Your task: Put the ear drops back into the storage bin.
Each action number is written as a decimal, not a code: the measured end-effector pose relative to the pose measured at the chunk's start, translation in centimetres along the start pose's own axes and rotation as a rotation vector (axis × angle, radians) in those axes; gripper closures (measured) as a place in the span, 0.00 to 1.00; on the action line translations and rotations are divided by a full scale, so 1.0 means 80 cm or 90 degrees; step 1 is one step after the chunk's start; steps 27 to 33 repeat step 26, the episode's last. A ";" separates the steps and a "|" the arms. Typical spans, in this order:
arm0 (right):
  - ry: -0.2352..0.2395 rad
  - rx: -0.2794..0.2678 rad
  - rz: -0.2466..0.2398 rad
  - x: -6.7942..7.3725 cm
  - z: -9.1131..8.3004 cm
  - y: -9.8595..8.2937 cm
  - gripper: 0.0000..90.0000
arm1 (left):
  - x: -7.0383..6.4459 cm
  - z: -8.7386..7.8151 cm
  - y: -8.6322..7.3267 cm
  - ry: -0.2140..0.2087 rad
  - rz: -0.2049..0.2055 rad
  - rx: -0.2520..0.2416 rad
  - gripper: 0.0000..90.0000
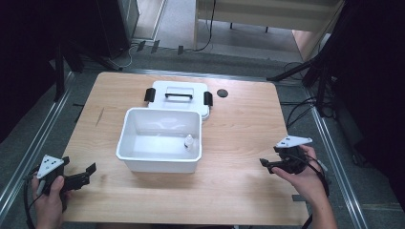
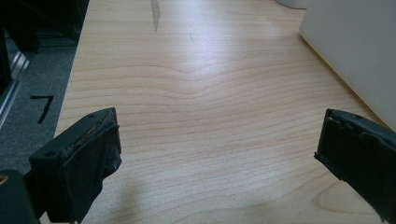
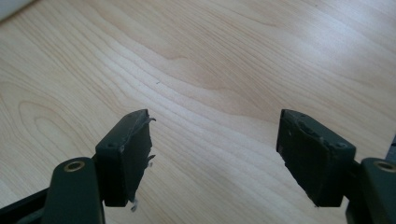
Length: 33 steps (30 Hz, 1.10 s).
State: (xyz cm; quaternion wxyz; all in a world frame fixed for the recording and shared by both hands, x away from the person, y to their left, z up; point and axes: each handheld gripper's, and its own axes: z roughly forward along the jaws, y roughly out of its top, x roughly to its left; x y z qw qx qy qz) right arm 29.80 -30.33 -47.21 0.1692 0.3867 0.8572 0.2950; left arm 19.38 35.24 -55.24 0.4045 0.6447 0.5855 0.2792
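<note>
While both grippers rest low over the counter [image 1: 239, 138], nothing sits between their jaws: the left gripper [image 1: 88, 172] at the near left corner and the right gripper [image 1: 265, 164] at the near right are spread wide. Between them stands the tub [image 1: 130, 125], a small bottle [image 1: 189, 142] upright in its near right corner. Its lid [image 1: 177, 88] lies just behind. No writing can be read on them.

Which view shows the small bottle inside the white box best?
The high view: the small bottle stands upright at the white box's right inner wall. The left gripper view catches just the box's outer wall; the right gripper view looks at bare tabletop.
</note>
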 end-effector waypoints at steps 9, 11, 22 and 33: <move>-0.001 -0.146 0.112 0.003 -0.001 -0.066 0.30 | 0.000 0.000 0.000 0.000 0.000 -0.002 0.00; -0.004 -0.155 0.118 0.004 -0.002 -0.070 0.30 | 0.000 0.000 0.000 0.000 -0.001 -0.002 0.00; -0.016 -0.305 0.224 0.017 -0.003 -0.135 0.30 | 0.000 0.000 -0.001 -0.002 -0.005 -0.001 0.00; -0.012 -0.329 0.243 0.016 -0.004 -0.142 0.31 | 0.000 0.000 0.000 -0.001 -0.004 0.001 0.00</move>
